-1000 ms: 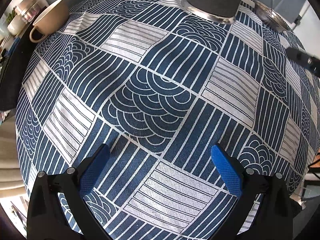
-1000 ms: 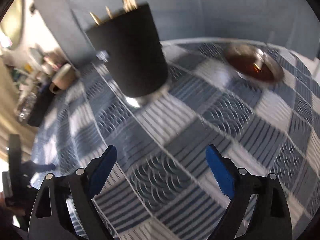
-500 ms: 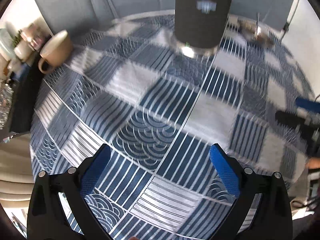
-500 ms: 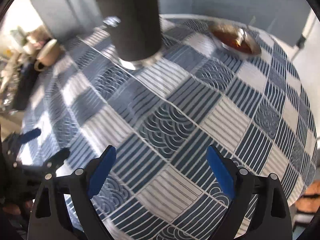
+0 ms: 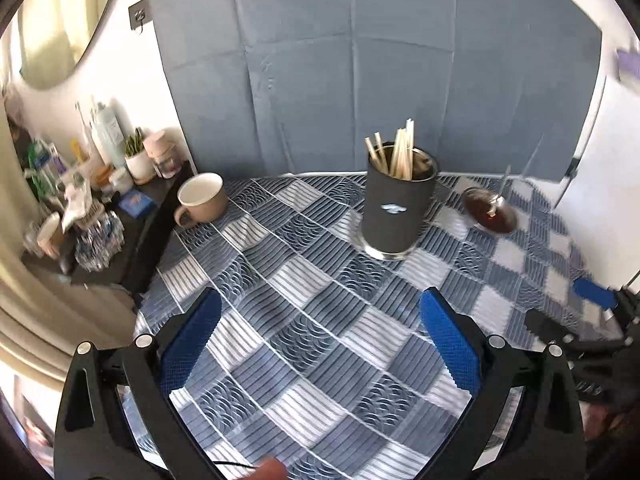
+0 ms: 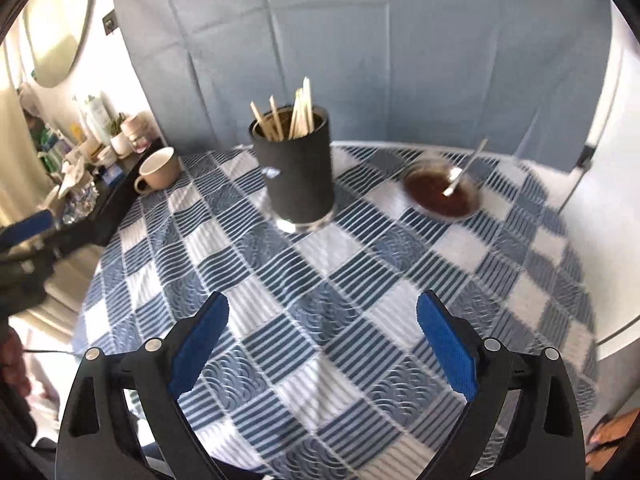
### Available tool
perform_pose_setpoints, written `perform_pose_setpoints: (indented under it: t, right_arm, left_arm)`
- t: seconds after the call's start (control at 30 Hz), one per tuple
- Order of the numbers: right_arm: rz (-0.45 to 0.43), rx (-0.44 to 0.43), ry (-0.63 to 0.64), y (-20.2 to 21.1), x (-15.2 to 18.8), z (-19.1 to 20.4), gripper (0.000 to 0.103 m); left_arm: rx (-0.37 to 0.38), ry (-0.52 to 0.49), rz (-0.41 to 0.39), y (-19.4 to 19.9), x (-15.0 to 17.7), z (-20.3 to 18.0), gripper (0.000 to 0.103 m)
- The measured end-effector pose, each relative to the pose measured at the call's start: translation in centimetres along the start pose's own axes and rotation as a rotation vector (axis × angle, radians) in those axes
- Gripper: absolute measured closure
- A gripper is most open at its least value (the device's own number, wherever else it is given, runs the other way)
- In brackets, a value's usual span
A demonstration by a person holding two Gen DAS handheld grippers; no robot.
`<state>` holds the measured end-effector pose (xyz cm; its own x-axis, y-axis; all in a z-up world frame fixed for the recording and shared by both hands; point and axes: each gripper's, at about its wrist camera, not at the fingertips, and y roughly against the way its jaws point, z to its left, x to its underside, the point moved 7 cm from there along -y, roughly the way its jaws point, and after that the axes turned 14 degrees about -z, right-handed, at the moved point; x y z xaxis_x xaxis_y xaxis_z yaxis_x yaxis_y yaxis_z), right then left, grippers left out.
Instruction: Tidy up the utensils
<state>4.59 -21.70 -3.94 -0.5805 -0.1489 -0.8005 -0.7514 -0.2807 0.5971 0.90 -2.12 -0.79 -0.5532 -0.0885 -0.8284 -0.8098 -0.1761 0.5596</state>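
Holder (image 5: 394,214) with chopsticks (image 5: 394,152) stands mid-table on tablecloth (image 5: 304,320); mug (image 5: 202,198) far left, bowl (image 5: 490,212) with spoon (image 5: 500,192) right.

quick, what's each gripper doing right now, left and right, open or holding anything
Left gripper: jaws open, holding nothing, above the tablecloth.
Right gripper: jaws open, holding nothing, above the same cloth.

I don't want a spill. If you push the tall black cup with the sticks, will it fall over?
Probably, if pushed high: the black cup is tall and narrow-based. The chopsticks stand loose, so they would likely rattle or spill.
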Motion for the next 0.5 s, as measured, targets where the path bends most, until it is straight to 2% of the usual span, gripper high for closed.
perform_pose_setpoints:
  t: [0.07,0.13,0.23,0.33,0.47,0.5]
  right_arm:
    - [-0.003,0.001,0.002,1.0,0.3,-0.3,0.012]
    - [-0.01,-0.001,-0.008,1.8,0.6,-0.6,0.012]
    - [-0.017,0.003,-0.021,2.7,1.2,-1.3,0.012]
    - [0.013,0.003,-0.047,3.0,2.4,-1.8,0.012]
    - [0.013,0.001,-0.038,3.7,3.2,-1.9,0.012]
    - [0.004,0.007,-0.035,3.9,3.3,-1.9,0.012]
  left_arm:
    - [0.027,0.001,0.033,0.3,0.5,-1.3,0.006]
    - [0.057,-0.016,0.031,1.0,1.0,-2.7,0.006]
    - [0.044,-0.03,0.016,1.9,1.7,-3.9,0.006]
    - [0.049,-0.037,0.078,1.7,3.0,-4.6,0.006]
    - [0.021,-0.054,0.109,2.0,4.2,-4.7,0.006]
    - [0.038,-0.045,0.113,2.1,4.3,-4.8,0.006]
